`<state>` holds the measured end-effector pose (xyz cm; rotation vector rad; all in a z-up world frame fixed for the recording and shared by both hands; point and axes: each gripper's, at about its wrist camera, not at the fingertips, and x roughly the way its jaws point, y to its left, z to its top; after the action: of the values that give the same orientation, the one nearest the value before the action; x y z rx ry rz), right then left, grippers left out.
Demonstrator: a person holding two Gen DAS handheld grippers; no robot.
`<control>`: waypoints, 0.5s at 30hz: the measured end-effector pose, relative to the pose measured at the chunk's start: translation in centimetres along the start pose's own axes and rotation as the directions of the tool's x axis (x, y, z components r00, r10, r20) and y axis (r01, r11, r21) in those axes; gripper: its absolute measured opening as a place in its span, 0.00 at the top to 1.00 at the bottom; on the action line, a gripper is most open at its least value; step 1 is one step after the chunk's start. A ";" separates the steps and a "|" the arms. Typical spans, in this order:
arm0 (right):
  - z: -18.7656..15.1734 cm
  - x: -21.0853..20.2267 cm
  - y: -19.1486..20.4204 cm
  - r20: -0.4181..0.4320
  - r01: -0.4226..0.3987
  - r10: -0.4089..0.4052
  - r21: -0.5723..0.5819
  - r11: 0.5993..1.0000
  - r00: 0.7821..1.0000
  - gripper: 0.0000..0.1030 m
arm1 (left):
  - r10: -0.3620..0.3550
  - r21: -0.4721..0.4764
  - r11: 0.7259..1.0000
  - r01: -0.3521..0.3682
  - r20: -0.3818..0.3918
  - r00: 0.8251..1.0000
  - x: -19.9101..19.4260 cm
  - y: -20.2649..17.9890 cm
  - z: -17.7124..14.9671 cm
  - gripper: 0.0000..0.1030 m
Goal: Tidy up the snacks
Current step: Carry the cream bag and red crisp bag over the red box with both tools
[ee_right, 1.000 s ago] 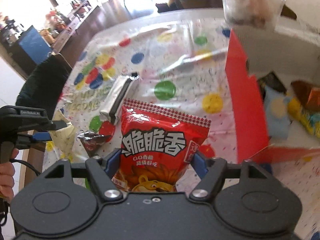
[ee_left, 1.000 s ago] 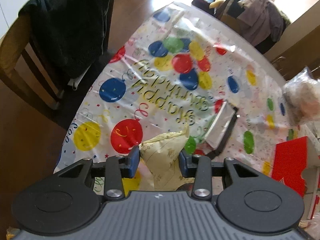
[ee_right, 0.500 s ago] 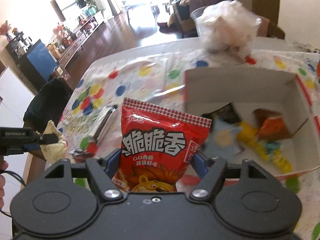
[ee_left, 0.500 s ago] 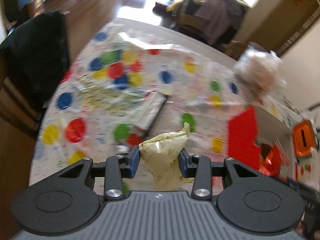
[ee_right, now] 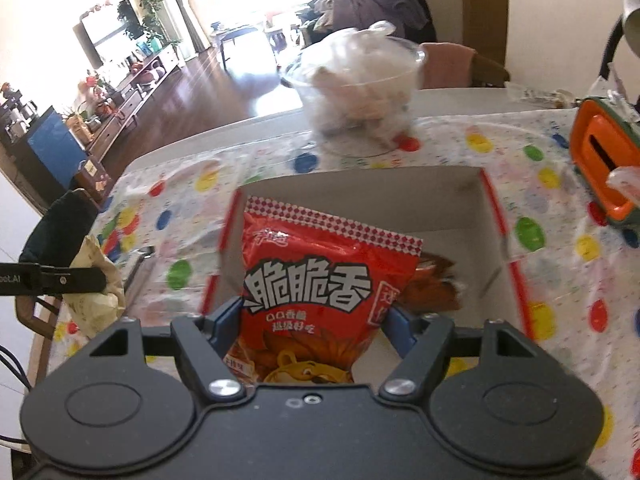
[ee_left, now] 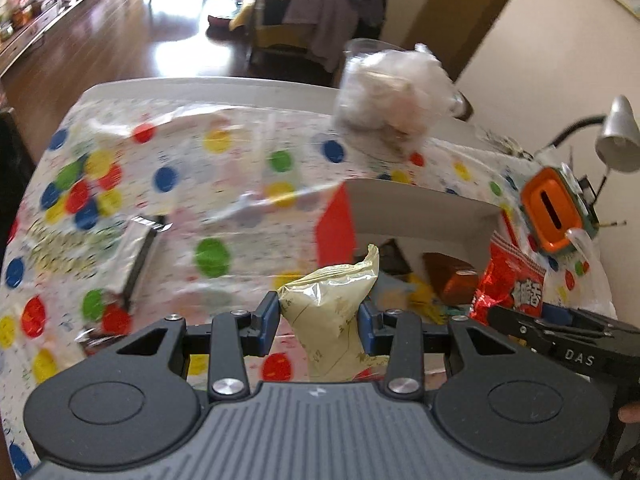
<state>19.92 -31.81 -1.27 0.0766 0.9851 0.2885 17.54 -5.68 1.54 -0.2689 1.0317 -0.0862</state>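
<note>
My left gripper point(ee_left: 318, 322) is shut on a pale yellow snack bag point(ee_left: 332, 312), held above the table just left of the red-and-white box point(ee_left: 420, 208). My right gripper point(ee_right: 314, 326) is shut on a red chip bag point(ee_right: 316, 284) and holds it over the open box point(ee_right: 360, 196). The red bag also shows in the left wrist view point(ee_left: 516, 284), inside the box's right side. The box holds a brown packet point(ee_left: 450, 284) and yellow snacks. The yellow bag and the left gripper show at the left in the right wrist view point(ee_right: 96, 280).
A silver snack packet point(ee_left: 134, 252) and a small dark wrapper point(ee_left: 94, 336) lie on the balloon tablecloth at left. A clear tub of pale snacks point(ee_right: 356, 88) stands behind the box. An orange and green container point(ee_right: 604, 160) is at right. A chair with a dark jacket point(ee_right: 60, 224) stands at left.
Both grippers have swung right toward the box with their bags. The red bag now hangs over the box opening; the yellow bag is close to the box's left wall.
</note>
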 end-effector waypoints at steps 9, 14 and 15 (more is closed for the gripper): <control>0.9 1.4 -5.6 -0.026 0.058 -0.060 -0.082 0.995 0.998 0.29 | 0.021 0.111 0.994 -0.015 -0.051 0.998 4.6 -7.2 1.4 0.62; 0.8 3.1 -6.9 -0.068 0.056 -0.067 -0.163 0.985 0.995 0.29 | 0.064 0.141 0.989 -0.049 -0.098 0.993 8.3 -9.2 2.1 0.62; 0.7 3.5 -6.9 -0.075 0.056 -0.071 -0.180 0.982 0.995 0.29 | 0.073 0.145 0.988 -0.057 -0.109 0.991 9.0 -9.6 2.2 0.62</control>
<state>23.73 -37.40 -5.08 -0.1303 1.0360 0.3220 24.62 -16.26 -2.40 -0.1020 1.1410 -0.1162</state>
